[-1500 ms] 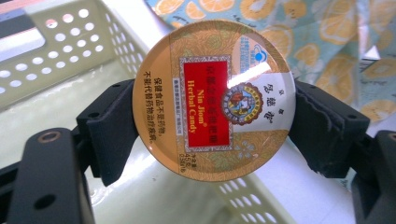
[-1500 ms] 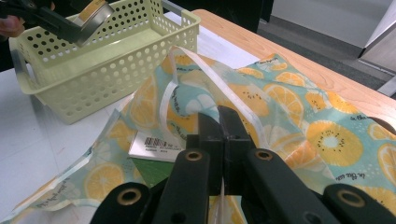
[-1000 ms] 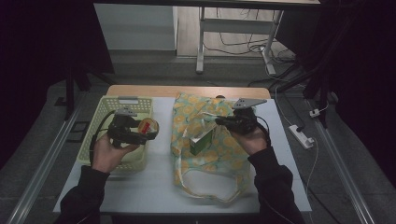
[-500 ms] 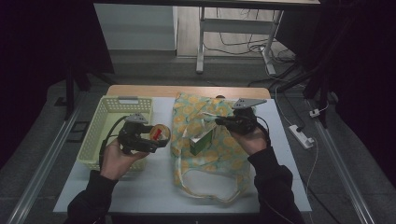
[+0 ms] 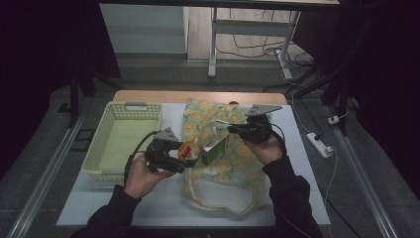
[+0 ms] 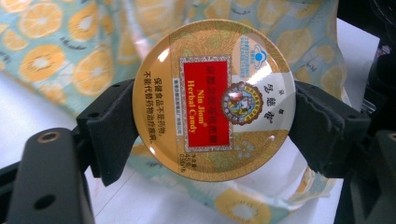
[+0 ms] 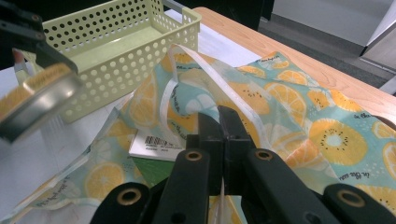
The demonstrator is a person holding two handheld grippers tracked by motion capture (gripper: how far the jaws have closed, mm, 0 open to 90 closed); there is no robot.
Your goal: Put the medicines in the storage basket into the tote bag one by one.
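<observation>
Left gripper (image 6: pixel 212 126) jaws are clamped on a round candy tin (image 6: pixel 214 99), while the bag handle (image 7: pixel 187 79) is pinched by the closed right gripper (image 7: pixel 219 126).

Dim room all around, light pooling on the white bench (image 5: pixel 307 198) with its wooden far edge. Grey floor (image 5: pixel 163 74) beyond, a metal table frame (image 5: pixel 214 44), loose cables (image 5: pixel 252 47), a power strip (image 5: pixel 319 145) at right.

The high view is dim, its edges sinking into black around the lit table (image 5: pixel 148 208). A bright glare patch sits on the candy tin (image 6: pixel 212 100), which shows blurred at the right gripper view's left edge.
</observation>
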